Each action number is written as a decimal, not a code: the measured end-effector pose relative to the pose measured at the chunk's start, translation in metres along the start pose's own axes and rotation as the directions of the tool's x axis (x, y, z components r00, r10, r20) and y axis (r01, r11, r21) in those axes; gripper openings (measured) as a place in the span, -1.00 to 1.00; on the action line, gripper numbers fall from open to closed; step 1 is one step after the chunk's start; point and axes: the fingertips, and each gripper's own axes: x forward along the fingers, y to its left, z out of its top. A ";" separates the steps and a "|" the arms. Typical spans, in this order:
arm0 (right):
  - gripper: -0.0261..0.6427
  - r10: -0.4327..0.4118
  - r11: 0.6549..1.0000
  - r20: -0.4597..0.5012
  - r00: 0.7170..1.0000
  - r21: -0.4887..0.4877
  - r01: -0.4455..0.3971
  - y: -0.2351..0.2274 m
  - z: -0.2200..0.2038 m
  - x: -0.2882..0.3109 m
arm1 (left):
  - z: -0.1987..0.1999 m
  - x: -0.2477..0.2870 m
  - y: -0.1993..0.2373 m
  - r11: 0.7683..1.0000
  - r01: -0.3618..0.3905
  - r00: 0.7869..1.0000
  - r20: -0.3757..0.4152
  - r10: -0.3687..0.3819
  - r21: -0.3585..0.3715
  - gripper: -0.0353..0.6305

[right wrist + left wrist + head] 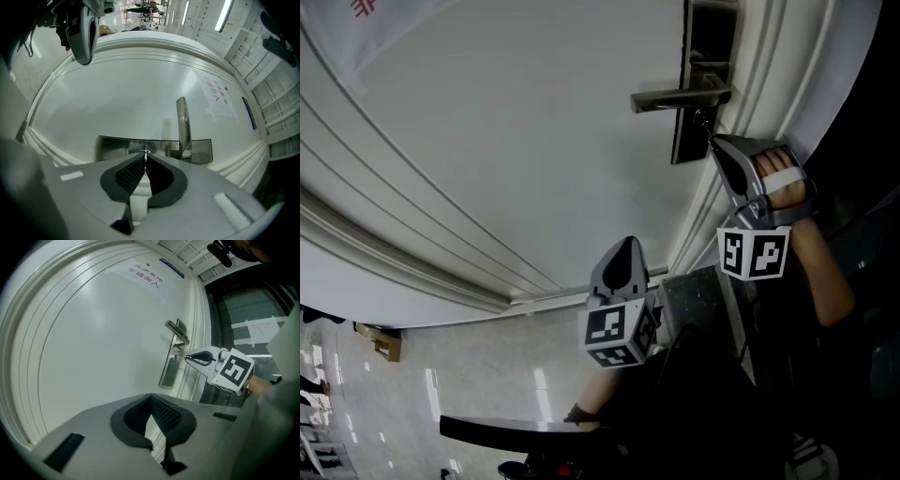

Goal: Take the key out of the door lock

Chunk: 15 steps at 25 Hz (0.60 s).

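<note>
A dark lock plate [687,103] with a metal lever handle [680,97] sits on the white door [506,141]. Just below the handle a small key [146,153] sticks out of the lock, and my right gripper [712,141] is shut on it, tips right at the plate [112,147]. In the left gripper view the key [177,357] shows as a thin stub between that gripper [188,357] and the plate [168,373]. My left gripper [628,244] hangs lower and left of the lock, away from the door, shut with nothing between its pads [164,416].
A paper notice [145,276] is stuck high on the door. The moulded door frame [750,103] runs just right of the lock, with dark glass [253,324] beyond it. Glossy floor tiles [469,375] and a cardboard box [386,345] lie at lower left.
</note>
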 end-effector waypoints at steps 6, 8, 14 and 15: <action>-0.89 0.002 1.000 0.000 1.000 -0.002 -0.002 0.001 0.000 -0.002 | 0.002 0.000 -0.001 1.000 0.003 1.000 0.007 -0.003 0.001 -0.89; -0.89 0.003 1.000 -0.001 1.000 -0.003 -0.003 0.001 0.000 -0.002 | 0.003 -0.001 -0.001 1.000 0.002 1.000 0.015 -0.002 0.004 -0.89; -0.89 0.005 1.000 -0.001 1.000 -0.005 -0.005 0.001 0.001 -0.003 | 0.004 -0.004 0.001 1.000 -0.007 1.000 0.015 0.007 0.001 -0.89; -0.89 0.005 1.000 -0.001 1.000 -0.006 -0.006 0.002 0.001 -0.003 | 0.004 -0.004 0.001 1.000 -0.008 1.000 0.014 0.008 -0.001 -0.89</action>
